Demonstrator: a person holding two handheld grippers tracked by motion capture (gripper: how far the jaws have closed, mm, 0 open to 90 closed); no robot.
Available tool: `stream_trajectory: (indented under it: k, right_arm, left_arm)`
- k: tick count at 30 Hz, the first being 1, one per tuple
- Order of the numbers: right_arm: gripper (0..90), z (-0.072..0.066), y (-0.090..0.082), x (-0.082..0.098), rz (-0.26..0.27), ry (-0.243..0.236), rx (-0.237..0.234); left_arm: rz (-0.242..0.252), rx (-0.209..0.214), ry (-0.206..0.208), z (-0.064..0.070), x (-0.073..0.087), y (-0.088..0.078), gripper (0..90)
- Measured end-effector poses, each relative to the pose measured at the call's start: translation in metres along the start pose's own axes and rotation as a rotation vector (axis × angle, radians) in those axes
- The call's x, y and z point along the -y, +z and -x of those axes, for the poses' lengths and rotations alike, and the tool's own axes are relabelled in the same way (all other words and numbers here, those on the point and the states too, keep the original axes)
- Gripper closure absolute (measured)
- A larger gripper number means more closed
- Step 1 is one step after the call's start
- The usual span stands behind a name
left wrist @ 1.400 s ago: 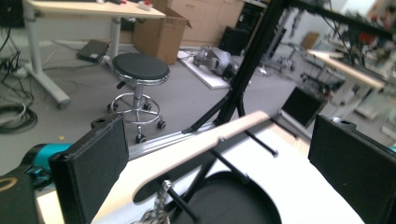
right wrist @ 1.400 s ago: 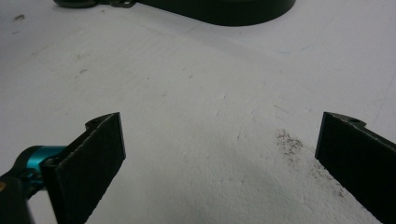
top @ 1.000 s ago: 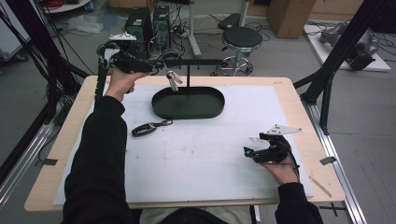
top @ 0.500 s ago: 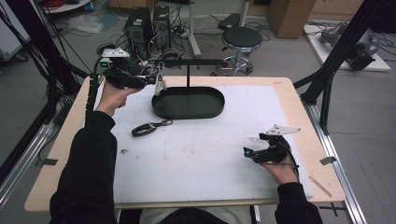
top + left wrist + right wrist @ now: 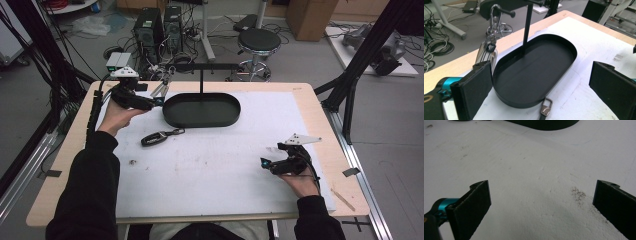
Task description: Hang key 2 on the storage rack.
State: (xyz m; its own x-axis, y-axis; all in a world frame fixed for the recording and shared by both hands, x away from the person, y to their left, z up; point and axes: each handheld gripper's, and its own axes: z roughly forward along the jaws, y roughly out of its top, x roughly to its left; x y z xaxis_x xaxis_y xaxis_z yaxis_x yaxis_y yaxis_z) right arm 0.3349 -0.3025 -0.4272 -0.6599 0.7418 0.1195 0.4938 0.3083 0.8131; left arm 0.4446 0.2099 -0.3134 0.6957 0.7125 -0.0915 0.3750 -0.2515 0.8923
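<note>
- Left claw [image 5: 159,101]: held at the far left of the table [image 5: 300,95], just beside the left end of the black oval tray [image 5: 202,111]; its jaws are spread wide with nothing between them.
- Silver key [image 5: 486,51]: hung by its ring from the left tip of the stand's crossbar [image 5: 501,10], seen just beyond the left jaw in the left gripper view; it dangles free over the table edge beside the tray rim, apart from the claw.
- Stand: a thin black post [image 5: 527,27] is fixed upright in the tray, with the crossbar carried at its top.
- Black key fob [image 5: 156,137]: laid flat on the white sheet [image 5: 200,170] near the tray's front left, its metal clip [image 5: 546,107] just beside the rim.
- Right claw [image 5: 264,163]: held low over the white sheet at the near right, well apart from the tray; jaws wide apart, nothing gripped.
</note>
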Motion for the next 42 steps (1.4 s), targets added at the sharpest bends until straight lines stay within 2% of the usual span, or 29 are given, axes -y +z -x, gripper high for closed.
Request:
stream_trajectory:
  k: [8,10,11,15,16,17,18,25,27,31,32,33,35,42]
  right_arm:
    - [0.8,0.0,0.001,0.001,-0.005,-0.017,0.01]
    - [0.8,0.0,0.001,0.001,-0.005,-0.019,0.016]
    - [0.8,0.0,0.001,0.001,-0.005,-0.015,0.012]
    - [0.8,0.0,0.0,0.001,-0.004,-0.012,0.015]
    - [0.8,0.0,0.0,0.001,-0.004,-0.012,0.016]
    - [0.8,0.0,0.0,0.001,-0.004,-0.012,0.016]
    - [0.8,0.001,0.001,0.001,-0.005,-0.012,0.013]
    - [0.8,0.0,0.001,0.001,-0.007,-0.009,0.01]
    - [0.8,0.0,0.001,0.001,-0.008,-0.012,0.013]
    - [0.8,0.0,0.002,0.002,-0.016,-0.013,0.016]
    - [0.8,0.0,0.002,0.002,-0.017,-0.015,0.016]
    - [0.8,0.0,0.002,0.002,-0.017,-0.015,0.017]
    - [0.8,0.0,0.002,0.002,-0.016,-0.014,0.017]
    - [0.8,0.001,0.002,0.003,-0.021,-0.013,0.017]
  left_arm:
    - [-0.022,-0.007,0.016,0.004,0.011,0.002,5.5]
    - [-0.04,-0.006,0.026,0.004,0.014,0.003,5.5]
    - [-0.069,-0.008,0.036,0.004,0.016,0.006,5.5]
    - [-0.101,-0.007,0.042,0.004,0.021,0.01,5.5]
    - [-0.129,-0.003,0.041,0.003,0.024,0.013,5.5]
    - [-0.129,-0.003,0.041,0.003,0.024,0.013,5.5]
    - [-0.15,-0.001,0.043,0.002,0.027,0.015,5.5]
    - [-0.192,-0.005,0.043,0.001,0.042,0.023,5.5]
    - [-0.207,-0.008,0.054,0.002,0.045,0.026,5.8]
    - [-0.244,0.002,0.074,0.004,0.05,0.032,5.9]
    - [-0.271,0.009,0.078,0.005,0.053,0.037,5.9]
    - [-0.271,0.009,0.078,0.005,0.053,0.037,6.0]
    - [-0.301,0.021,0.065,0.004,0.057,0.043,5.9]
    - [-0.363,0.026,0.067,0.005,0.065,0.055,5.9]
